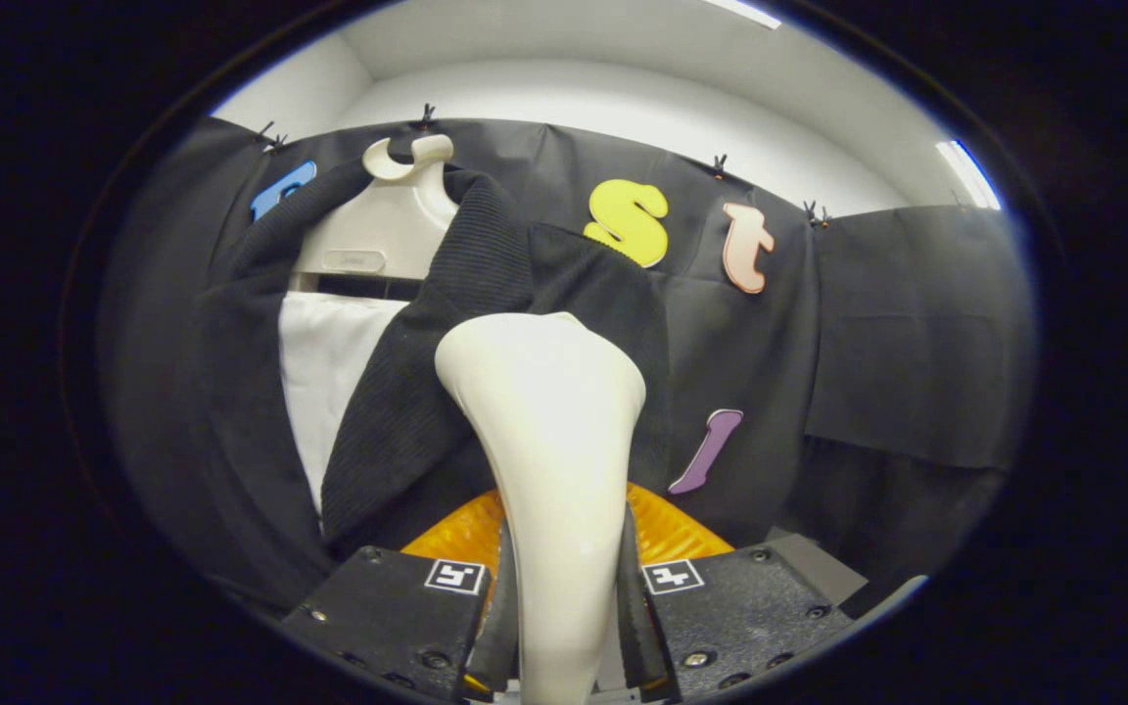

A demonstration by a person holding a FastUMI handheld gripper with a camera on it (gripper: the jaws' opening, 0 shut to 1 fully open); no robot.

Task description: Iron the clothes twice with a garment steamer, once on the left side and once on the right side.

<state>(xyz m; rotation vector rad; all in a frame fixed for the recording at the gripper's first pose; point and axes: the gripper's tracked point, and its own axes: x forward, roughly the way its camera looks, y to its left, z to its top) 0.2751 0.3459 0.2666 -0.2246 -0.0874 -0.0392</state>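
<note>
Firmly, tongs (564,607) clamp steamer (549,411) against jacket (446,392).

your gripper (564,607): both black fingers (500,617) press the narrow neck of a cream plastic garment steamer (549,431), held upright between them. steamer's broad head sits against the right front panel of a black ribbed knit cardigan (486,294). cardigan hangs open on a cream plastic hanger form (383,225), over a white inner garment (329,382). an orange ribbed part (667,534) lies just behind the fingers.
</note>
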